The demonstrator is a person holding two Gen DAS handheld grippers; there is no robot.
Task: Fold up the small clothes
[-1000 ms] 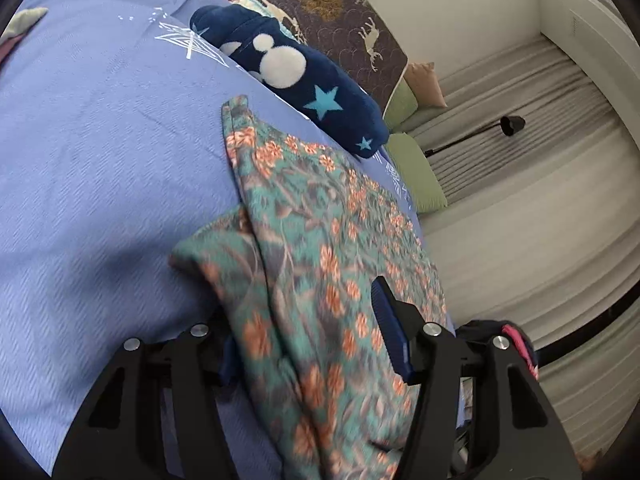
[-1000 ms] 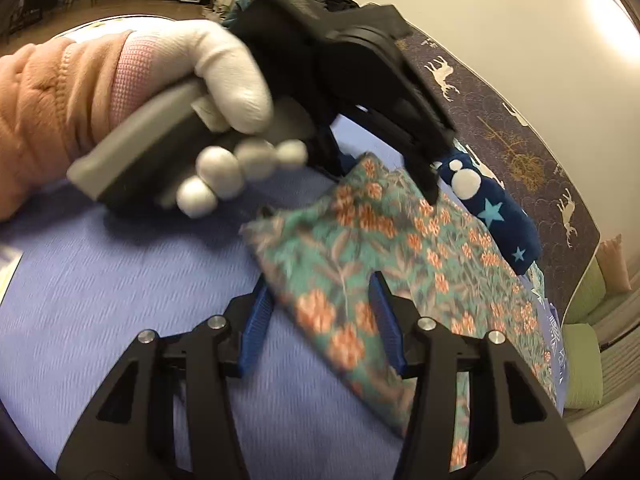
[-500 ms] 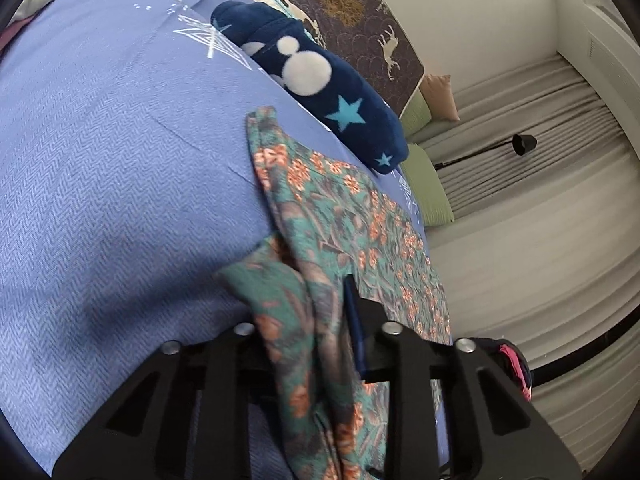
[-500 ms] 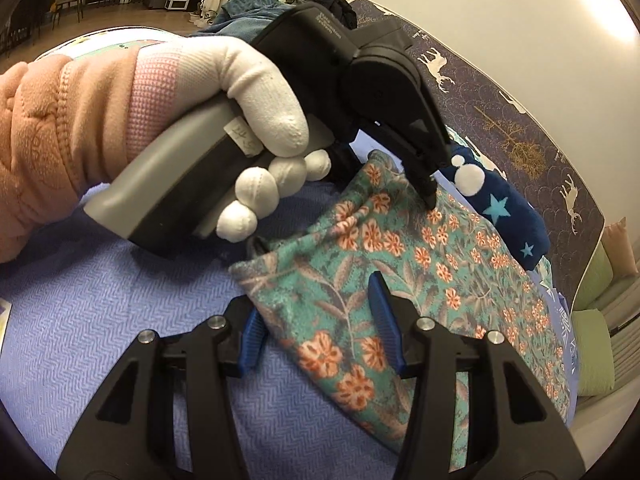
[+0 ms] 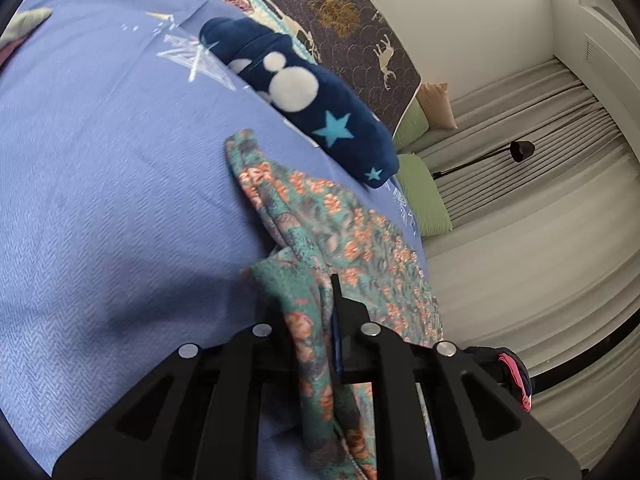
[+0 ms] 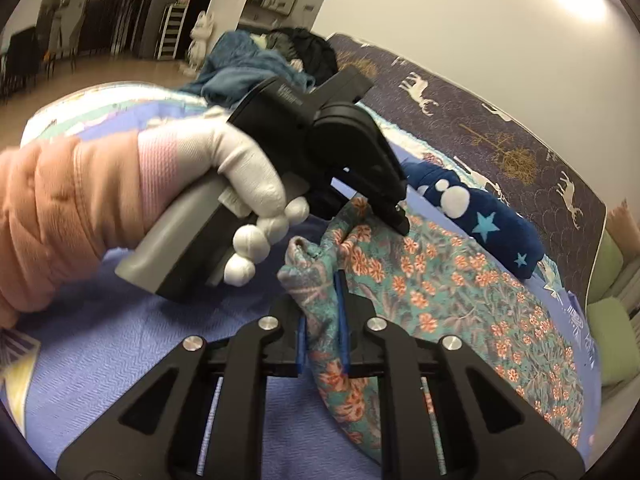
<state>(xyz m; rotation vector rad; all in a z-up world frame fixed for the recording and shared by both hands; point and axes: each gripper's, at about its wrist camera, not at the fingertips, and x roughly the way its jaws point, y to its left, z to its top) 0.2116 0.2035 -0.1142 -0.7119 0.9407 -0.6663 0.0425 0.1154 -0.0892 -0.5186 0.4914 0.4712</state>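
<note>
Two grips now pinch the floral garment (image 6: 440,292), which lies spread on the blue bedspread (image 5: 100,200) just beside a navy star-print plush (image 5: 304,92). The right gripper (image 6: 322,316) has just closed on its near corner, cloth bunched between the pads; the left gripper (image 5: 320,320), just clenched too, holds the neighbouring edge. Both corners are taken, probably so that the edge can be carried over evenly for a fold.
</note>
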